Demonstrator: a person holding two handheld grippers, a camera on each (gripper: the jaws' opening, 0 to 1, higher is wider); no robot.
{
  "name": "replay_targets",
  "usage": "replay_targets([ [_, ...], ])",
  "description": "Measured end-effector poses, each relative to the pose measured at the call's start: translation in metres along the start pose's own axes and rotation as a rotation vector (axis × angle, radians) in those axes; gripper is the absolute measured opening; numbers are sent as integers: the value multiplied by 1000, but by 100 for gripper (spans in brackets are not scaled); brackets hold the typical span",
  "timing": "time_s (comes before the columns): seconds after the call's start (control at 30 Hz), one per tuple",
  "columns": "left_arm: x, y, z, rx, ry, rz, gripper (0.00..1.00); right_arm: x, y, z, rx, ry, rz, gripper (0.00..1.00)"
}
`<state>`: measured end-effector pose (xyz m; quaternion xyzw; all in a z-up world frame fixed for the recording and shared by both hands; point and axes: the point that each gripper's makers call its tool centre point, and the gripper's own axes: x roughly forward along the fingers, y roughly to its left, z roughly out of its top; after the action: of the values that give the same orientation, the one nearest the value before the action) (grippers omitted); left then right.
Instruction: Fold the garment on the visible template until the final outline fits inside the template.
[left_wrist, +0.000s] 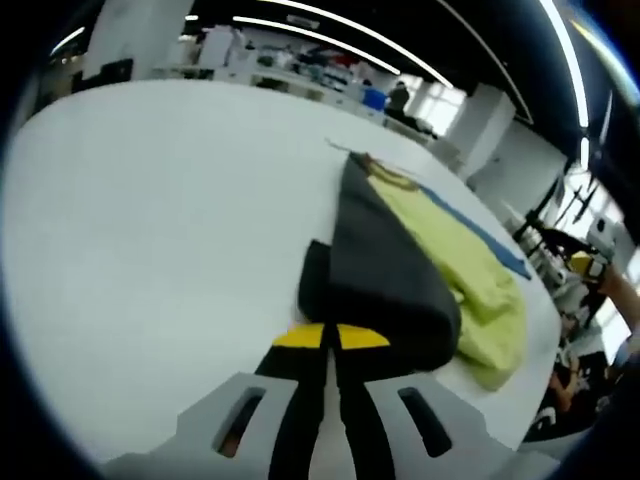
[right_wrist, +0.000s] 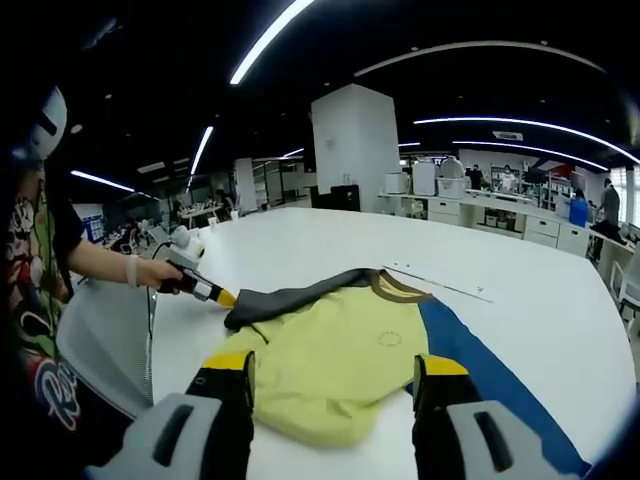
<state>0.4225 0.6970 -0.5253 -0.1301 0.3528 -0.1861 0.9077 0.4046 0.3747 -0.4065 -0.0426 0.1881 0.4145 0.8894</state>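
The left tongs (left_wrist: 331, 345) are clenched on the dark grey sleeve (left_wrist: 385, 270) of the garment; in the left gripper view their yellow-tipped jaws meet on the cloth's near edge, and in the right gripper view the same tongs (right_wrist: 226, 297) pinch the sleeve's far-left tip, held by a person's hand (right_wrist: 160, 272). The right tongs (right_wrist: 338, 375) stand released, jaws wide apart, with the near hem of the yellow-green garment (right_wrist: 335, 365) lying between them and slightly beyond, not gripped.

Everything else is placed from the garment. It lies flat on the white bench (right_wrist: 520, 275), its body straight ahead of the right tongs, its brown collar (right_wrist: 398, 287) at the far end, so its long axis runs away from those tongs toward the collar. The grey sleeve stretches off the garment's upper left edge toward the left tongs, drawn out in a long taut band. Under the garment's right side runs the blue template (right_wrist: 490, 375), a strip showing from beside the collar to the near bench edge. I judge that the sleeve must travel back across the body toward the template side, and the left tongs, already holding it, are the ones placed to carry it.

Just beyond the collar a thin pale strip (right_wrist: 440, 280) lies on the bench. Behind that stands an open office hall with ceiling light strips, a white pillar (right_wrist: 355, 145) and distant desks.
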Motion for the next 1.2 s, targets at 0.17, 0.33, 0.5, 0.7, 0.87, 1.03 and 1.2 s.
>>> replay_targets([
  [0.17, -3, -1, 2, -8, -15, -3, 0, 1, 2, 1, 2, -4, 6, 63],
  [0.33, -12, -14, 23, -3, -89, -49, 0, 1, 1, 2, -4, -4, 2, 63],
  [0.5, -21, -40, 43, 44, -137, -111, 0, 0, -1, 2, -10, -1, -3, 62],
  [0.7, -17, -76, 68, 87, -170, -183, 0, -1, -1, 3, -7, -5, -6, 62],
  [0.87, -1, -108, 83, 121, -172, -255, 0, -3, -3, 1, -14, -1, -13, 62],
  [1.03, 23, -143, 71, 195, -106, -323, 0, -9, -5, -2, -7, -7, -28, 62],
  [1.2, 43, -158, 44, 195, -31, -357, 0, -16, -8, -7, 8, -9, -47, 62],
])
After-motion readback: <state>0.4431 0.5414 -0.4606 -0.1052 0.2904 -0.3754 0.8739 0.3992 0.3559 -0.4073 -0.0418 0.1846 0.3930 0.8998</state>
